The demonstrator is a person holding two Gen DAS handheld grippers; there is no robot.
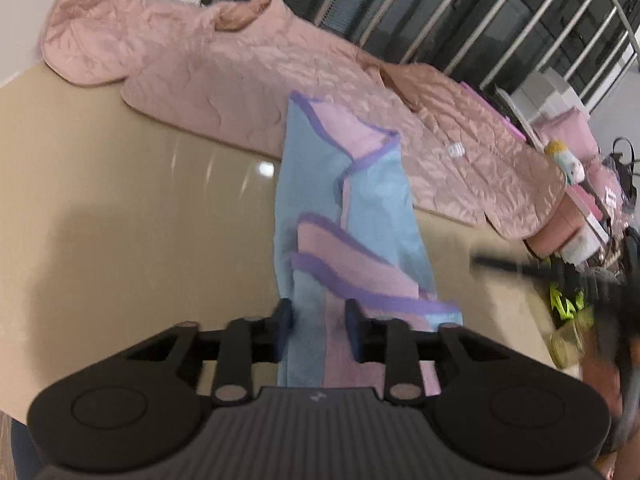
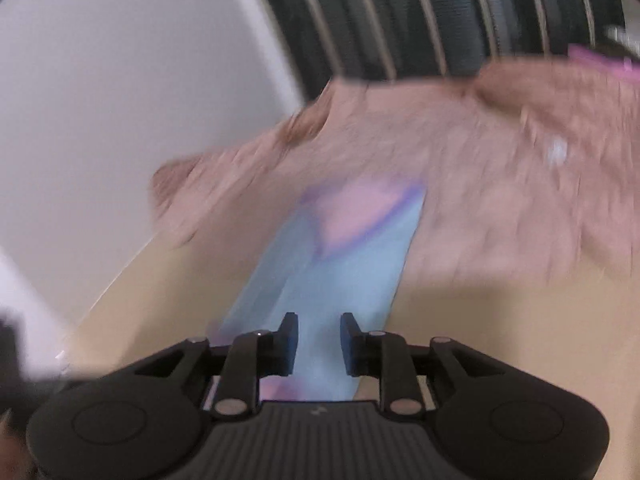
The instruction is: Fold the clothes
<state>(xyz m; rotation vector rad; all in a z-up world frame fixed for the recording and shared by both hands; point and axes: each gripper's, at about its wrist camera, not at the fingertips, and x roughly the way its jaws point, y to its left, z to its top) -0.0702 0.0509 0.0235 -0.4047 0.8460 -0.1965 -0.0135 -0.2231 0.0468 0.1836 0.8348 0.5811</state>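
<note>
A light blue and pink garment with purple trim [image 1: 360, 200] lies in a long strip on the beige table [image 1: 120, 200]. Its near end runs under my left gripper [image 1: 319, 320], whose blue pads stand apart over the cloth without pinching it; the cloth spreads wider than the gap. The right wrist view is blurred by motion. There the same garment [image 2: 348, 264] stretches away from my right gripper [image 2: 319, 336], whose jaws stand apart with the blue cloth showing between and beneath them. A dark blurred shape [image 1: 500, 264] at the right of the left wrist view looks like the other gripper.
A pink quilted jacket [image 1: 248, 72] lies spread across the far side of the table [image 2: 500, 340], touching the garment's far end. Beyond it are a barred window [image 1: 480, 8], a small plush toy [image 1: 568, 162] and pink boxes [image 1: 568, 224]. Something green-yellow [image 1: 568, 300] sits at the right edge.
</note>
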